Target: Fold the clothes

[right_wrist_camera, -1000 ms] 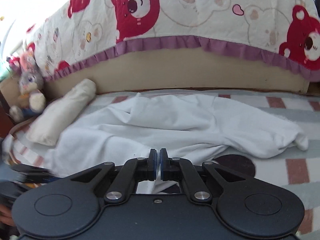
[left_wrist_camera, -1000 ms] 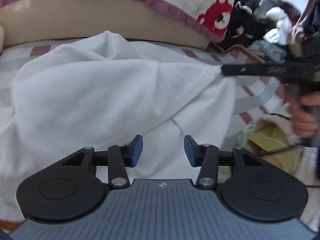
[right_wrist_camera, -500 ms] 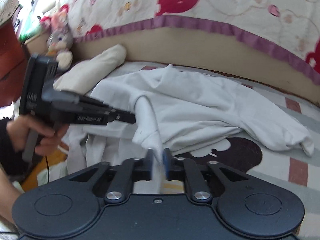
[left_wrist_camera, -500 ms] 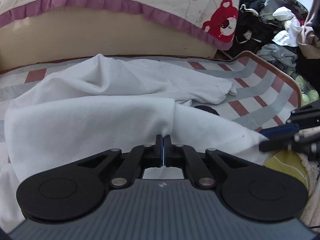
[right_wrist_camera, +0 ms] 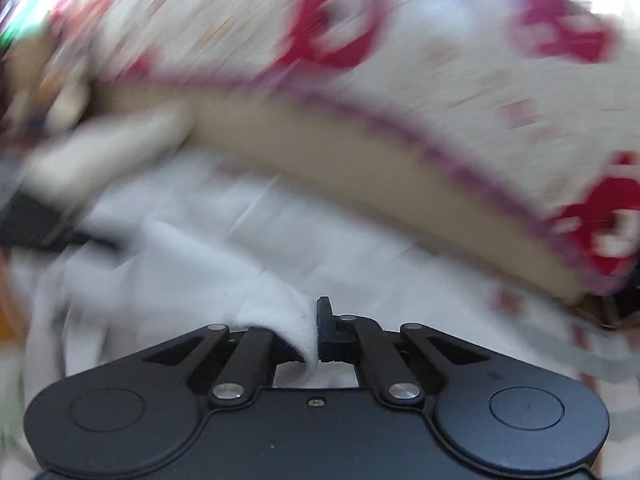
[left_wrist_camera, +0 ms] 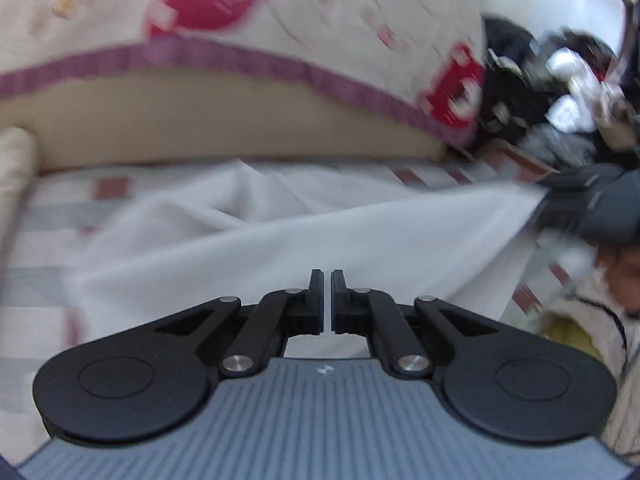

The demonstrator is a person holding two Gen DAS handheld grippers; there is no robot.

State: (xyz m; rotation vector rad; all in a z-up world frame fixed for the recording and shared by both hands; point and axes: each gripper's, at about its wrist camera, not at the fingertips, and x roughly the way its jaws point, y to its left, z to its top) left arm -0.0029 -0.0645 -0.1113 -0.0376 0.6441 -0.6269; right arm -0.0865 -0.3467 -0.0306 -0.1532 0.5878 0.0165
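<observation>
Both grippers, left (left_wrist_camera: 326, 300) and right (right_wrist_camera: 314, 330), closed on white soft cloth garment (left_wrist_camera: 320, 236), stretched over striped bed (left_wrist_camera: 44, 216) near its head-end; still loose, rumpled, no neat fold visible; folding judged mid-way at most.

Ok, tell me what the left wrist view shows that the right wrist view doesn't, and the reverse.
Only the left wrist view: the pile of dark and white clothes at far right, and the right gripper pulling the cloth taut.
Only the right wrist view: white cloth folded between the right gripper's jaws.
Both: the white fabric garment on the striped mattress and the bear-print quilt.
</observation>
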